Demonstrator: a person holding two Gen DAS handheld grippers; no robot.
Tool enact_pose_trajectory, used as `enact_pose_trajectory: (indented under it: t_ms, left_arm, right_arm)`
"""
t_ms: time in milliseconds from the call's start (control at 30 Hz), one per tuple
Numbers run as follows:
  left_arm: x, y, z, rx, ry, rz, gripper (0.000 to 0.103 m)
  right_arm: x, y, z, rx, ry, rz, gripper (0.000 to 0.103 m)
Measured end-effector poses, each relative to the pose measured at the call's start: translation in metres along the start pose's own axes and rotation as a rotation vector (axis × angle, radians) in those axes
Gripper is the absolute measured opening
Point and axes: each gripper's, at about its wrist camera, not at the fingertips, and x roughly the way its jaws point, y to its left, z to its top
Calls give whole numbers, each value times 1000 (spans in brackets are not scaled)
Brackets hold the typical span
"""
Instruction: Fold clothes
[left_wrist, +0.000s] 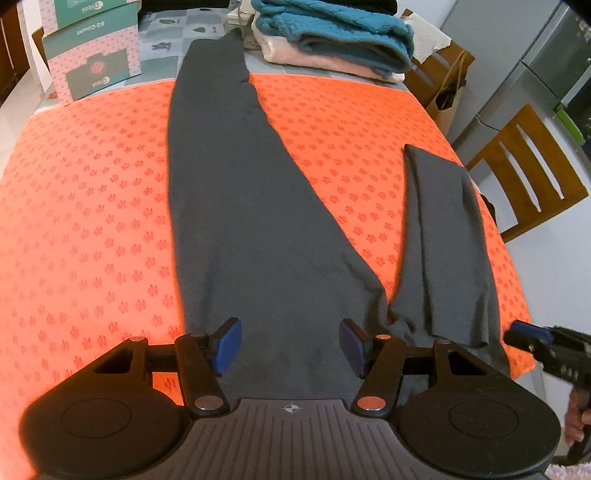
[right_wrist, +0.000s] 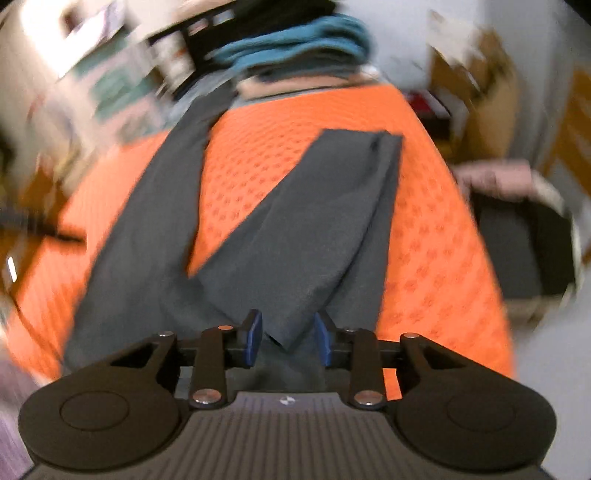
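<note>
A dark grey pair of leggings (left_wrist: 240, 221) lies lengthwise on the orange patterned cloth (left_wrist: 92, 203), its far leg reaching the back of the table. The other leg (left_wrist: 443, 240) is folded back toward me at the right. My left gripper (left_wrist: 290, 343) hovers open over the near, wide end of the garment, with nothing between its blue pads (left_wrist: 227, 343). My right gripper (left_wrist: 526, 334) sits at the near right edge. In the blurred right wrist view, the right gripper (right_wrist: 288, 338) has its jaws apart, with a corner of the folded leg (right_wrist: 314, 229) lying loose between them.
A stack of folded clothes (left_wrist: 332, 33), teal on top of pink, stands at the back. Patterned boxes (left_wrist: 92, 55) sit at the back left. Wooden chairs (left_wrist: 524, 177) and a paper bag (left_wrist: 447, 96) stand off the table's right side.
</note>
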Motion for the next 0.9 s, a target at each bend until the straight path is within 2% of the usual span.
enact_pose_trajectory:
  t_ms: [67,133,200,233,333,467,533,600,700,800,900]
  left_arm:
    - [-3,1,-2,-11,-4,6,61]
    - [-6,3,-4,-31,-8,15,61]
    - [-11,10,-5,-55,-15,26,61]
    - [-13,13,-6,-67,-20,31,61]
    - [-22,22,-8,-92,-39,59,61]
    - [-29,40,-6,-120,-50,90,61]
    - [-31,52,1,-117,-55,92,61]
    - [-31,63,11,-103,-58,95,61]
    - [-28,82,35,-52,-74,100,61]
    - [-20,100,64,6,-90,97,61]
    - [-5,122,101,64,-100,85,61]
  right_arm:
    - [10,-6,0,122,5,15,42]
    - [27,-8,-4,184,41,-17,38]
    - [41,-9,-10,193,86,-70,3]
    - [43,-9,-12,206,95,-79,2]
    - [31,-7,-12,201,82,-88,2]
    - [29,-8,-15,141,112,-136,3]
    - [33,-12,-14,152,133,-150,4]
    - [26,-9,-11,168,122,-153,11]
    - [12,3,-9,154,92,-168,23]
    - [1,24,-6,134,73,-192,26]
    - [-8,44,-4,180,58,-206,28]
